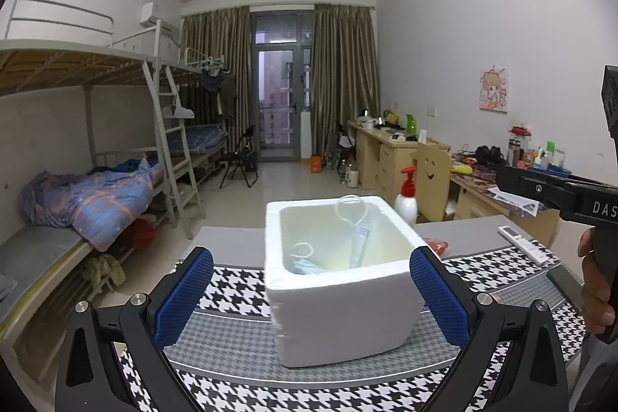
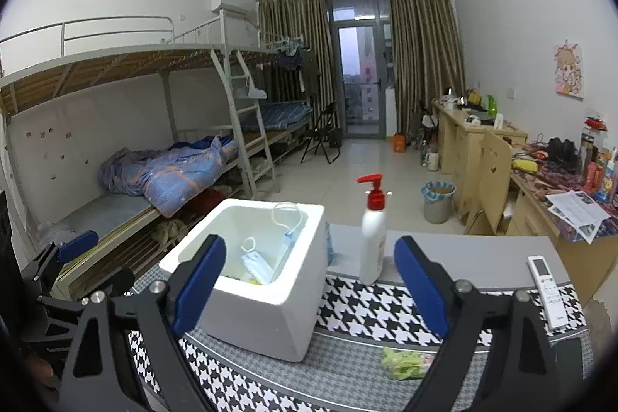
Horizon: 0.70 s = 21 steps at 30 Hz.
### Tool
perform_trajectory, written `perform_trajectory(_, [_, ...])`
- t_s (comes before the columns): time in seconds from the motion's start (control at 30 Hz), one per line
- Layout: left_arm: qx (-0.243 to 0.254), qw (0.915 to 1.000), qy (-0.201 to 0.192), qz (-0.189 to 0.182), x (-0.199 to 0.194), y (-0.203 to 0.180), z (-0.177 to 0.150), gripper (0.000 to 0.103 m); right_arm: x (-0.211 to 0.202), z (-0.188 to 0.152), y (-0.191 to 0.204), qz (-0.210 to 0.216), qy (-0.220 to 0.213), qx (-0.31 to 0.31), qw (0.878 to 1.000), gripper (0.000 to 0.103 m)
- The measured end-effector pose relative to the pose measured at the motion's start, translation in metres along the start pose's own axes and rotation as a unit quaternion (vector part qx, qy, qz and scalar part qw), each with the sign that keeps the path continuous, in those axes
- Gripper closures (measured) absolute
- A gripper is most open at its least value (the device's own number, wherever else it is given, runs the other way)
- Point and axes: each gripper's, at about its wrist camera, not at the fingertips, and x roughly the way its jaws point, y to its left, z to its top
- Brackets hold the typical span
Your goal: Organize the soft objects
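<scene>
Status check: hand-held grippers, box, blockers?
Both hand-held grippers open, empty. Face masks in white foam box. Green soft pack still out. White pump bottle beside box.

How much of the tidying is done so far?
Partly done: face masks already lie inside the white foam box. Nothing is in hand: the right gripper and left gripper are both open and empty. Still left: the green soft packet lying on the checked mat beside the box.

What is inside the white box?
Inside the white foam box lie face masks with white ear loops, one leaning on the far wall. Something yellow shows underneath; the near wall hides the floor's front part.
</scene>
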Motion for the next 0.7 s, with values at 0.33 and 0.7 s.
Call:
perform_trajectory(0.33, [0.009, 0.9997, -0.003, -0.024, -0.006, -0.015, 0.001, 0.001, -0.015, -0.009, -0.018, -0.013, -0.004, 0.009, 1.0, 0.01])
perform_trajectory(0.7, [0.014, 0.9989, 0.011, -0.044, -0.003, -0.031, -0.009, 0.001, -0.031, -0.019, -0.035, -0.03, -0.003, 0.011, 0.999, 0.01])
